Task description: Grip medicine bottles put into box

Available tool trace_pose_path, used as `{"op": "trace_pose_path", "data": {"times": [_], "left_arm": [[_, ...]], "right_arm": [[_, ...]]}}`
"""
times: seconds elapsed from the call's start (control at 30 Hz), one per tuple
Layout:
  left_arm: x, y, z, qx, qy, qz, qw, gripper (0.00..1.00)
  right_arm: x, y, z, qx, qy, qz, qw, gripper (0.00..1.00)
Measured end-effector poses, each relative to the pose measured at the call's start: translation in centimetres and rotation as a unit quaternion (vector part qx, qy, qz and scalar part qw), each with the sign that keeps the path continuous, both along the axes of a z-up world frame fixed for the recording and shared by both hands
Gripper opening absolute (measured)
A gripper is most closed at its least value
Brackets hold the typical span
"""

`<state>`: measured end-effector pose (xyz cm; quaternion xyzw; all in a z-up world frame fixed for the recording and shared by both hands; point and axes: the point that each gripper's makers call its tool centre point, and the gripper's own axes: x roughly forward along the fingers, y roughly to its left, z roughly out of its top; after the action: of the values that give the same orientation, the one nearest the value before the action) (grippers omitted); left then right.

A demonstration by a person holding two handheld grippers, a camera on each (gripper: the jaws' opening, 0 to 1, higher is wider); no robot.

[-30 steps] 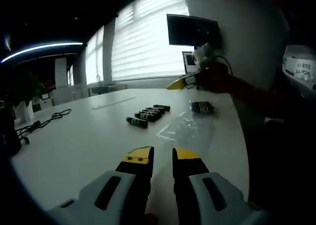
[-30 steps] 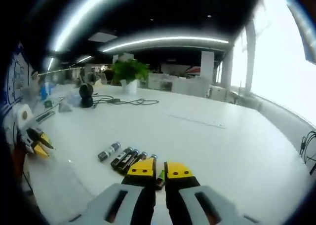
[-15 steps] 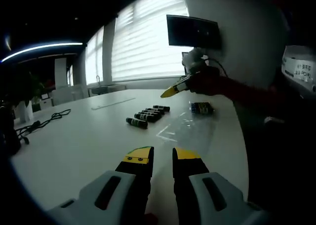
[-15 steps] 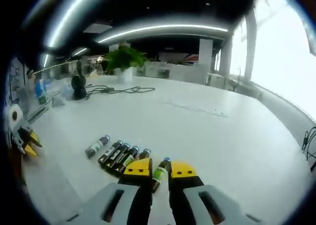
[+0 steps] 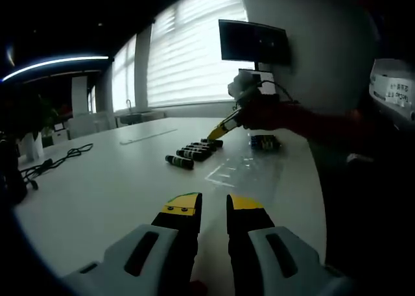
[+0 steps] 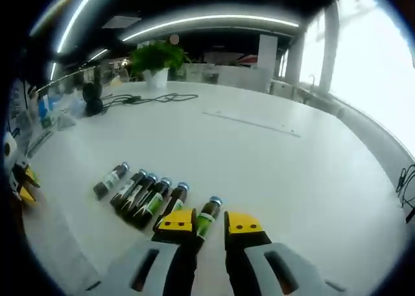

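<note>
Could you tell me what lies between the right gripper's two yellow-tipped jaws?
In the right gripper view, a small dark medicine bottle with a green label lies on the white table, its base between the right gripper's open jaws.

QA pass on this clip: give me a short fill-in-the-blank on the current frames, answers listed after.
1. The right gripper has its jaws on either side of a medicine bottle with a ____ label.
2. The bottles lie on a ____ table.
3. Far across the table stands a potted ____ in a white pot.
4. The left gripper holds ____ between its jaws.

Missing words: green; white; plant; nothing
</note>
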<state>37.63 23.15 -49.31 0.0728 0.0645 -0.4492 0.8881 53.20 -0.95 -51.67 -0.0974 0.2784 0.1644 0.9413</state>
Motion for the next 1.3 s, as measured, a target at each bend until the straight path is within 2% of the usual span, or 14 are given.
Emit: {"op": "trace_pose_path", "data": {"times": [0.43,0.87,0.97,1.3], "left_arm": [[0.0,0.0,0.1,-0.002,0.000,-0.001,1.0000,0.09],[0.0,0.0,0.1,-0.002,0.000,0.000,1.0000,0.09],[0.0,0.0,0.1,-0.001,-0.001,0.000,1.0000,0.09],[0.0,0.1,0.1,-0.002,0.000,0.001,1.0000,0.09]], "right_arm": [[-0.2,0.0,-1.4,-0.023,0.031,-0.007,0.9992,0.09],[-0.4,0.1,-1.4,-0.027,0.033,0.006,0.9991,0.07],[-0.5,0.0,-1.4,-0.021,0.042,0.006,0.9989,0.06],[-0.9,-0.3,0.4,-0.003,0.020,-0.001,0.9998,0.06]]}}
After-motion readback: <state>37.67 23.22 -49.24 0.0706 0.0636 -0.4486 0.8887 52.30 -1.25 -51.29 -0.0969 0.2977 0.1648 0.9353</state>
